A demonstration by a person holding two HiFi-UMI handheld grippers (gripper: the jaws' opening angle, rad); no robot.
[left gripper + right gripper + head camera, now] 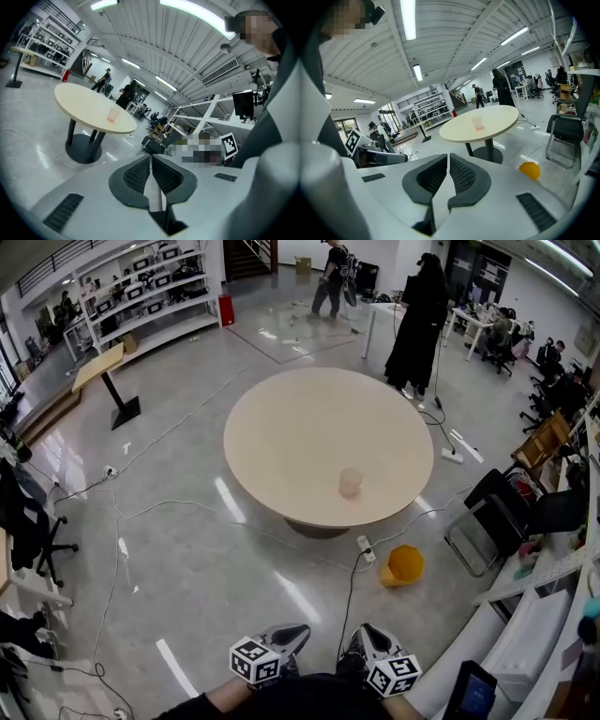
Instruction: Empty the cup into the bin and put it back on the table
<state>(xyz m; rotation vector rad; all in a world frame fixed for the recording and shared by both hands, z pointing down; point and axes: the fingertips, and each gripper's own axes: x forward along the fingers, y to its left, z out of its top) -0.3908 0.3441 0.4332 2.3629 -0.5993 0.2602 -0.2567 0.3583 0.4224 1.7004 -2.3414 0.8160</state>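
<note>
A pale pink translucent cup (350, 482) stands upright near the front edge of the round beige table (281, 437). It also shows in the left gripper view, cup (113, 115), and in the right gripper view, cup (478, 123). An orange bin (402, 565) lies tipped on the floor right of the table's base, seen too as the bin (529, 170). My left gripper (292, 637) and right gripper (367, 637) are held low and close to my body, far from the table. Both are shut with nothing between their jaws.
Cables and a power strip (366, 549) run across the glossy floor by the table. A black chair (502, 517) and desks stand at the right. A person in black (419, 315) stands beyond the table; shelving (141, 292) lines the far left.
</note>
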